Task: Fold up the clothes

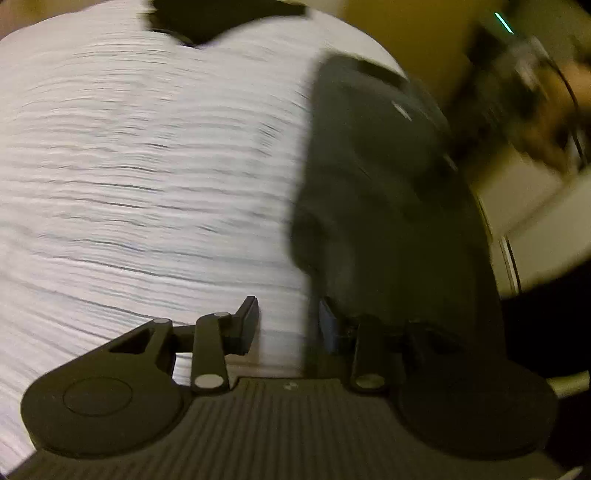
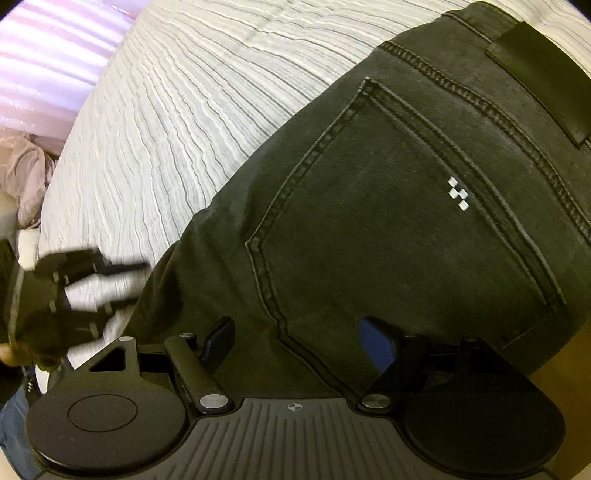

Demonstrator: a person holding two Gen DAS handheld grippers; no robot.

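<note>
A pair of dark grey jeans (image 2: 388, 221) lies on a white ribbed bedspread (image 2: 166, 122), back pocket up. My right gripper (image 2: 299, 343) is open just above the jeans near the pocket's lower corner, holding nothing. In the blurred left wrist view the jeans (image 1: 380, 192) lie on the right and the bedspread (image 1: 147, 166) on the left. My left gripper (image 1: 288, 321) is open at the jeans' left edge, with nothing between its fingers. The left gripper (image 2: 122, 284) also shows blurred at the left in the right wrist view, beside the jeans' edge.
Another dark garment (image 1: 221, 18) lies at the far edge of the bed. Pinkish bedding or plastic (image 2: 33, 177) is bunched at the bed's left side. A brown floor (image 2: 569, 365) shows past the bed's right edge.
</note>
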